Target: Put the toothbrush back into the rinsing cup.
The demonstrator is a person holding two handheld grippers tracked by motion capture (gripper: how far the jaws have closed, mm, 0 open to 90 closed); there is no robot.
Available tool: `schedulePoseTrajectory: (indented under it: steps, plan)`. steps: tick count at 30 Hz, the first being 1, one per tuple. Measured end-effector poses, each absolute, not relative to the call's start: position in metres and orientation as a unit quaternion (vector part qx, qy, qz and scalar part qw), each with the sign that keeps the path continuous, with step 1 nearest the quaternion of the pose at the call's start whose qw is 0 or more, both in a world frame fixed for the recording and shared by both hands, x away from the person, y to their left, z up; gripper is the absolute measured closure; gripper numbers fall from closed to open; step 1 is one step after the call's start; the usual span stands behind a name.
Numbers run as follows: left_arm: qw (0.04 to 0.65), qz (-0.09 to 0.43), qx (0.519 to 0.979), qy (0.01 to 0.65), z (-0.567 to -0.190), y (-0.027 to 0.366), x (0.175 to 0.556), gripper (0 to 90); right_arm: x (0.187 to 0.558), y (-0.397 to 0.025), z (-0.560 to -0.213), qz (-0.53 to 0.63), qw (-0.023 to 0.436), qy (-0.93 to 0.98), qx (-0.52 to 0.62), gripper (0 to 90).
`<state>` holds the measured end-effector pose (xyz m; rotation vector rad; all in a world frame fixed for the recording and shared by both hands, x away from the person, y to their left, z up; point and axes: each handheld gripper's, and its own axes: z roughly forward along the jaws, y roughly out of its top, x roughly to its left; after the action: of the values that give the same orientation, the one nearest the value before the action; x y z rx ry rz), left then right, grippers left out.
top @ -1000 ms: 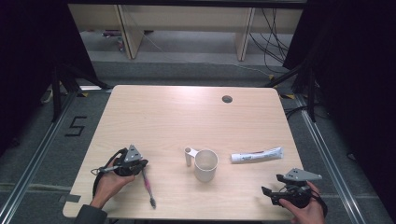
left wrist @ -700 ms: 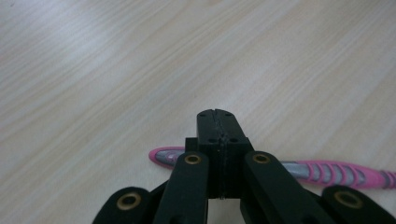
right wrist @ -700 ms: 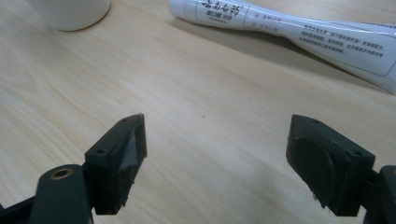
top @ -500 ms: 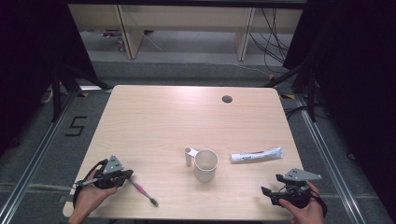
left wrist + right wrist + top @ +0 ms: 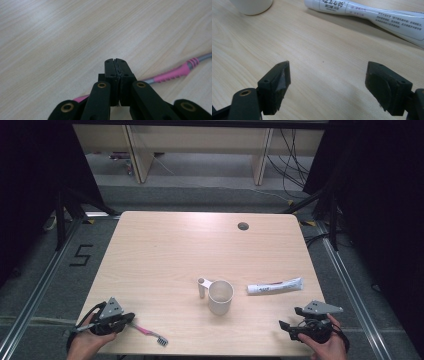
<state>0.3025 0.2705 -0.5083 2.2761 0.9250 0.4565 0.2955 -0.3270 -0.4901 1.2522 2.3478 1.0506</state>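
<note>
The left gripper (image 5: 131,319) is seen at the near left corner of the table (image 5: 165,250), with its jaws pressed together on nothing. The pink toothbrush (image 5: 149,333) is lying flat just beside it, under its tip, with the bristles pointing away. The right gripper (image 5: 284,326) is held with its jaws wide apart, near the toothpaste tube (image 5: 275,286) and the white cup (image 5: 220,297)
</note>
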Motion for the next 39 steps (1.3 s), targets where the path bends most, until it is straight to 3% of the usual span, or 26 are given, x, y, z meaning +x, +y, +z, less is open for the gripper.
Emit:
schedulePoseTrajectory:
  steps: [15, 22, 25, 30, 39]
  plan:
    - [0.303, 0.165, 0.873, 0.346, -0.503, 0.278, 0.281, 85.7, 0.296, -0.327, -0.490, 0.363, 0.142, 0.814, 0.430, 21.3]
    - [0.298, 0.159, 0.876, 0.344, -0.487, 0.274, 0.282, 69.1, 0.295, -0.325, -0.490, 0.363, 0.136, 0.811, 0.438, 21.3]
    - [0.261, 0.148, 0.900, 0.317, -0.476, 0.263, 0.284, 61.7, 0.295, -0.326, -0.490, 0.360, 0.145, 0.815, 0.430, 21.3]
    - [0.212, 0.129, 0.929, 0.276, -0.470, 0.251, 0.288, 57.4, 0.295, -0.326, -0.490, 0.360, 0.144, 0.815, 0.431, 21.3]
    - [0.143, 0.080, 0.955, 0.246, -0.476, 0.226, 0.297, 60.3, 0.295, -0.325, -0.490, 0.358, 0.137, 0.817, 0.431, 21.3]
